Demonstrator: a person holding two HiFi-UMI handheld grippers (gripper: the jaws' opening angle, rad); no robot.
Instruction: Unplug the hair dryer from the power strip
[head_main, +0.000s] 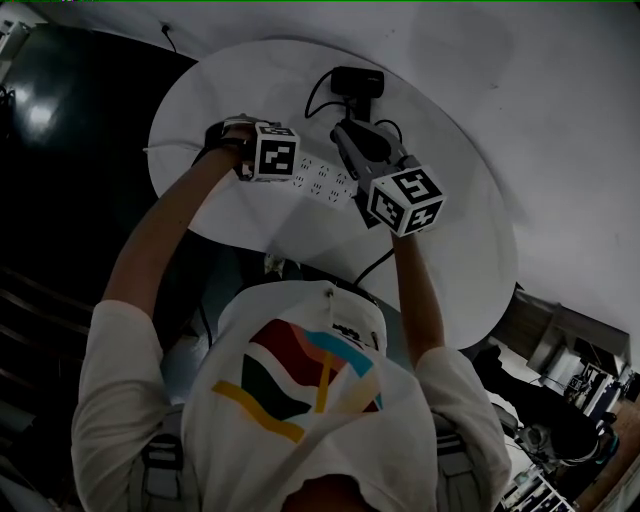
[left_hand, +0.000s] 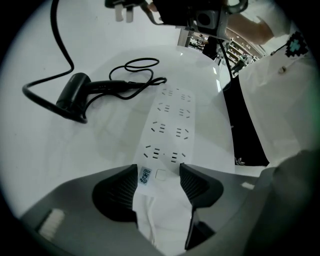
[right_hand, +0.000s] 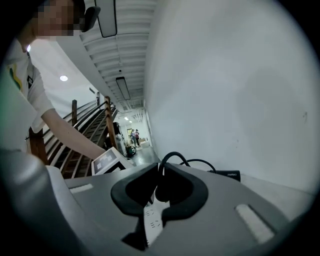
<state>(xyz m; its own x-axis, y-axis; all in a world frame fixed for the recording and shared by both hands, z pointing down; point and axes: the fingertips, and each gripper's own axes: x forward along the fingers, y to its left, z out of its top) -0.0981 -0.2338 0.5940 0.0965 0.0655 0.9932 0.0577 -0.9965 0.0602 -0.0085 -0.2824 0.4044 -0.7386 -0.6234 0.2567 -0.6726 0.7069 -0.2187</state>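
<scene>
A white power strip (left_hand: 170, 125) lies on the round white table (head_main: 460, 260), and every socket I can see on it is empty. My left gripper (left_hand: 159, 177) points straight down with its pads pressed on both sides of the strip's near end. My right gripper (right_hand: 161, 172) is shut on the black plug (right_hand: 161, 187), held up in the air above the strip (right_hand: 152, 220). In the left gripper view the plug's prongs (left_hand: 122, 13) hang free at the top. The black hair dryer (left_hand: 75, 95) lies on its side on the table, its cord (left_hand: 137, 75) looped beside it.
A black cable (head_main: 375, 265) runs off the table's near edge toward the person. The dark floor (head_main: 60, 120) lies left of the table. The right gripper view shows a wooden stair railing (right_hand: 107, 125) and a plain white wall (right_hand: 230, 90) behind the table.
</scene>
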